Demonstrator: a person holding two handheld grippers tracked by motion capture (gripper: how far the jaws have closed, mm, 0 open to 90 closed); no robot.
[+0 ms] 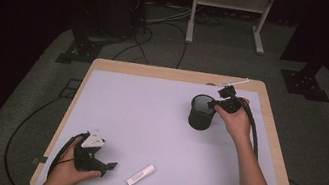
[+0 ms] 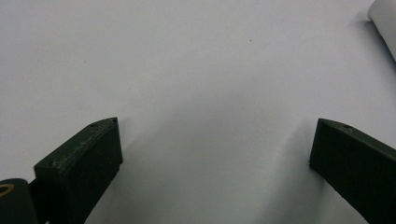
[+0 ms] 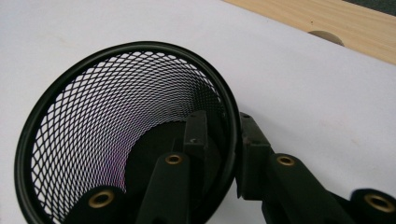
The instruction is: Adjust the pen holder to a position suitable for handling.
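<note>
Nearest: left gripper (image 1: 112, 166), jaws wide, empty, beside white tube (image 1: 141, 175). Far right: right gripper (image 1: 215, 102) pinching mesh cup (image 1: 202, 112) rim. Risk: thin rim slipping, cup tipping.

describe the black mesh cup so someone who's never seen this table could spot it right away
On the white-topped table, look to the far right part, where the right gripper pinches a rim. That rim belongs to the round black wire-mesh cup, standing upright and empty. The only other loose item is a small white tube.
</note>
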